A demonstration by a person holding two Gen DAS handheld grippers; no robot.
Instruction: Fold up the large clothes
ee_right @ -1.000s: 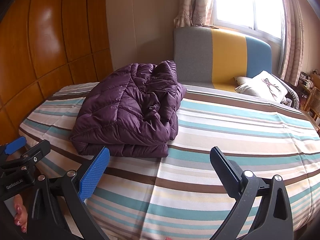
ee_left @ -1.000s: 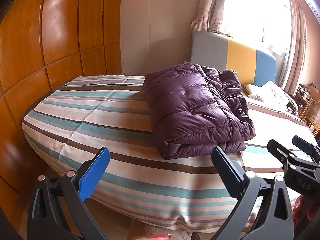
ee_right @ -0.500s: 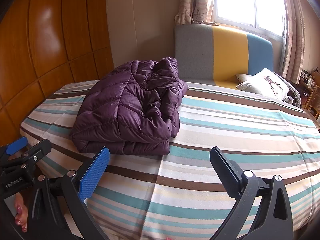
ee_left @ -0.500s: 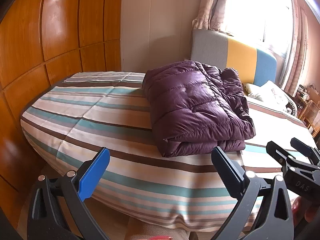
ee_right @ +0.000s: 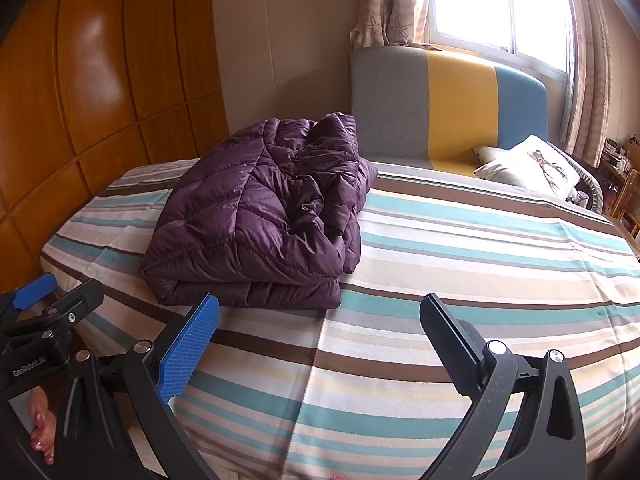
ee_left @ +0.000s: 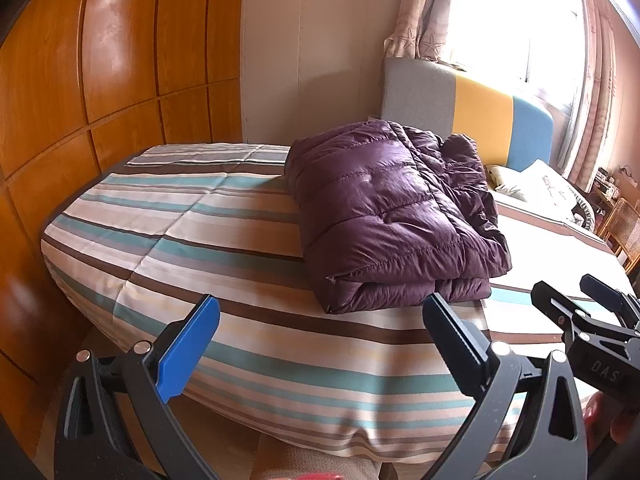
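Observation:
A purple quilted down jacket [ee_left: 392,216] lies folded in a thick bundle on the striped bed [ee_left: 200,224]. It also shows in the right wrist view [ee_right: 264,216], left of centre. My left gripper [ee_left: 320,340] is open and empty, held off the bed's near edge, short of the jacket. My right gripper [ee_right: 320,340] is open and empty, over the near edge to the right of the jacket. Each gripper shows in the other's view: the right one [ee_left: 592,320] at the right edge, the left one [ee_right: 44,304] at the left edge.
A wooden wardrobe [ee_left: 80,80] stands close along the bed's left side. A grey, yellow and blue headboard [ee_right: 448,104] is at the back under a bright window. White pillows [ee_right: 528,164] lie at the far right. A wicker chair [ee_left: 624,228] is beyond them.
Both grippers have drawn back and lowered slightly from the bed, still open. The jacket has not moved.

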